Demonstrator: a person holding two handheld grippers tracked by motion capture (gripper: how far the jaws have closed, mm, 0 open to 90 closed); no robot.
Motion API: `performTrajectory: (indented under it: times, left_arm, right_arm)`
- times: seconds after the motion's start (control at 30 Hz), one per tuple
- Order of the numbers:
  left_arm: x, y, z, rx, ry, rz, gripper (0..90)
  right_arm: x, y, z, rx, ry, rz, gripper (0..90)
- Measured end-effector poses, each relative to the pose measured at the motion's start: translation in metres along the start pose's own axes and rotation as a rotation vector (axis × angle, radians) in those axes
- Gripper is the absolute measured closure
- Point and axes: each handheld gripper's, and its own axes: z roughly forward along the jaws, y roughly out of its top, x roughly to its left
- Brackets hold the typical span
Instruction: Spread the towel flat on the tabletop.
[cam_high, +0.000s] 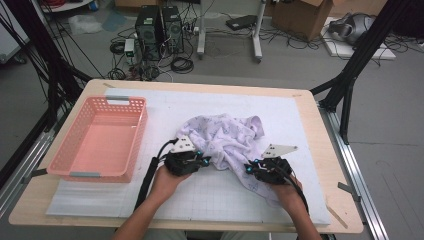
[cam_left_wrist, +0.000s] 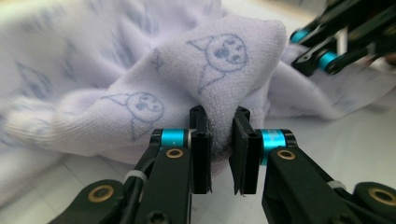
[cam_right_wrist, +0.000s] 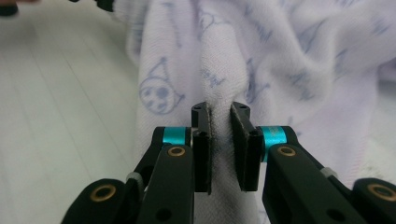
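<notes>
Both hands sit at the near tabletop (cam_high: 310, 150) edge, each tool pinched nearly shut on a fold of the crumpled printed towel (cam_high: 225, 137): left tool (cam_left_wrist: 219, 122), right tool (cam_right_wrist: 219, 119). Judged the grasping step; next calls for lifting and drawing the folds apart to spread it, pink basket (cam_high: 70, 162) waiting left

Black two-jaw left gripper (cam_left_wrist: 219, 123) and right gripper (cam_right_wrist: 219, 121): cyan collars, brass rivets, flat dark pads. Grey three-cornered plates on top, thick black cables trailing. Bare forearms.
</notes>
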Motion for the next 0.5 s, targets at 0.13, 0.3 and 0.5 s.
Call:
performTrajectory:
  times: [0.13,0.3,0.5]
  left_arm:
    - [0.013,0.014,-0.020,-0.099,0.006,-0.052,77.3]
    - [0.033,0.018,-0.019,-0.095,0.089,-0.088,77.3]
    - [0.053,0.012,0.005,-0.031,0.191,-0.164,77.2]
  right_arm:
    - [-0.007,0.014,-0.011,-0.063,-0.025,0.024,79.0]
    - [-0.020,0.033,-0.004,-0.063,-0.106,0.026,78.7]
    - [-0.046,0.040,0.026,0.001,-0.206,0.065,78.7]
